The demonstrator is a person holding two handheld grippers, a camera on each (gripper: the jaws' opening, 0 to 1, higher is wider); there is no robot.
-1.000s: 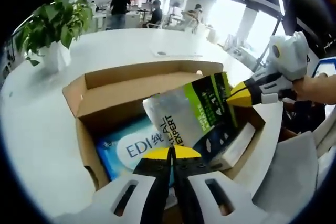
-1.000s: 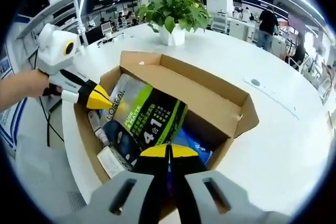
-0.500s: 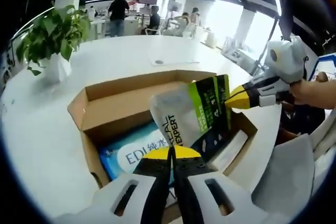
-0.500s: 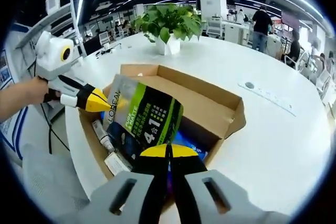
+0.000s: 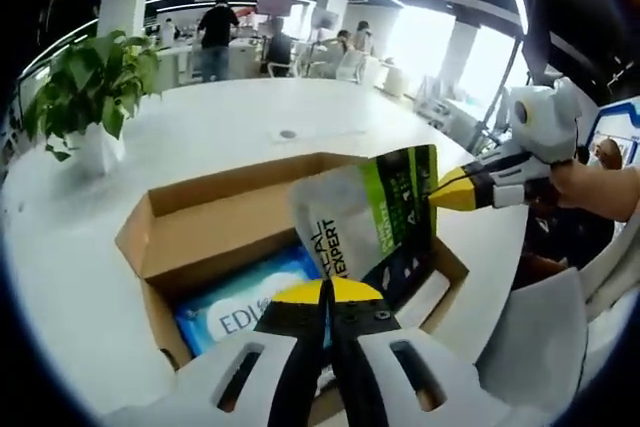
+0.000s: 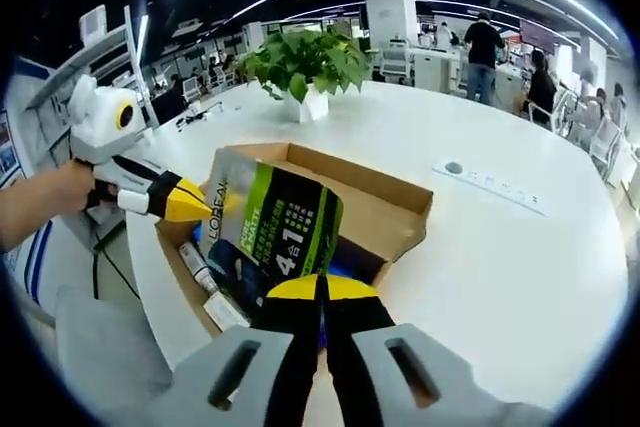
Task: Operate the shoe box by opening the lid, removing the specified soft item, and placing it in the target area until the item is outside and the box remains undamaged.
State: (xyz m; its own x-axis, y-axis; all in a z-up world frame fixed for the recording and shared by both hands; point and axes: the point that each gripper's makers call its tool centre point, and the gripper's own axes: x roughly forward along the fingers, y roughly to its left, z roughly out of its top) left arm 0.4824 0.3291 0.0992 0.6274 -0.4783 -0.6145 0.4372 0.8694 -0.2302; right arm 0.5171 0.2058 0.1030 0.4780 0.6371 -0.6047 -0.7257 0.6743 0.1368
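A cardboard shoe box (image 5: 215, 222) (image 6: 385, 212) stands open on the white table. Above it hangs a soft grey, green and black L'Oreal pouch (image 5: 365, 222) (image 6: 270, 227), held at two opposite ends. My left gripper (image 5: 325, 292) (image 6: 195, 209) is shut on the end with the brand name. My right gripper (image 6: 322, 287) (image 5: 445, 195) is shut on the end marked "4 1". Inside the box lie a blue pack of wipes (image 5: 235, 312), a white tube (image 6: 195, 265) and a small white carton (image 6: 228, 309) (image 5: 425, 297).
A potted plant (image 5: 85, 97) (image 6: 300, 62) stands on the round white table (image 6: 500, 267) beyond the box. A power strip (image 6: 490, 179) lies further out. A grey chair (image 5: 540, 337) sits at the table's edge. People stand in the office behind.
Both grippers have risen with the pouch between them, so it hangs higher over the box. The box looks smaller and lower in both views.
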